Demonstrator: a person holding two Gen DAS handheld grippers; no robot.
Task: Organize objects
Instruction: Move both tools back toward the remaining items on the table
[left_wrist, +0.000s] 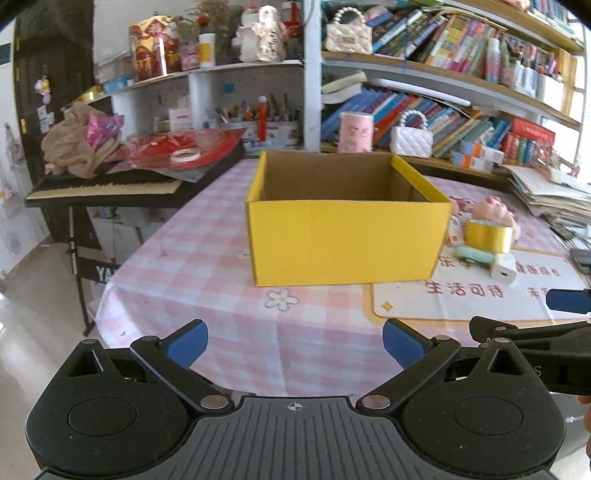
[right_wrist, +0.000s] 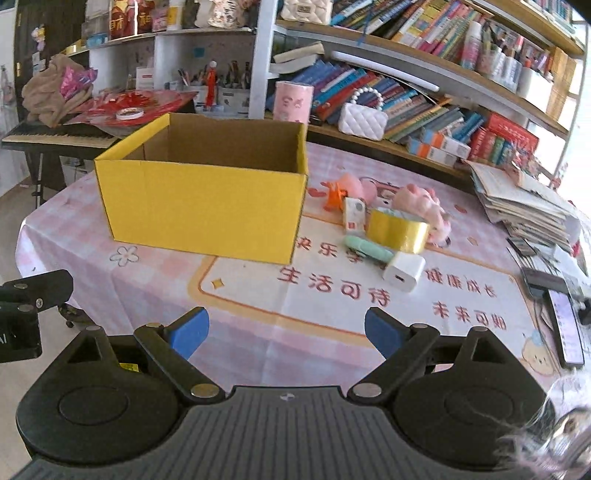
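1. Setting: a cluttered study with bookshelves (right_wrist: 424, 92) running along the back wall; a tabletop (right_wrist: 258, 314) under a pink checked cloth is carrying the goods; a keyboard on a stand (left_wrist: 107, 186) is sitting to the left, piled with red paper and a roll of white tape.
2. Container: a yellow cardboard box (right_wrist: 203, 206), open-topped and apparently empty as far as the interior is showing, is standing upright left of the loose items.
3. Items awaiting sorting, clustered just beside the box's right wall: a gold tape roll (right_wrist: 399, 230), a white charger block (right_wrist: 403, 271), a mint-green oblong piece (right_wrist: 365, 248), a small white carton (right_wrist: 354, 216), a pink plush toy (right_wrist: 421, 201) and an orange figure (right_wrist: 334, 195).
4. Left tongs (left_wrist: 293, 341): standing spread, pinching nothing, hovering over bare cloth in front of the box.
5. Right tongs (right_wrist: 286, 334): spread wide and still widening, nothing between the jaws, aiming toward the cluster.
6. Step in hand, as judged: the approach to a first pick; nothing appears boxed yet. The next move is calling for the right tongs to be lowering over one item, likely the charger block as the nearest, and closing squarely on its flat sides.
7. Writing: red Chinese characters on the cloth are reading 生活可待 and 未来可期; "YA" is showing on the keyboard stand. Book spines are too small to read.
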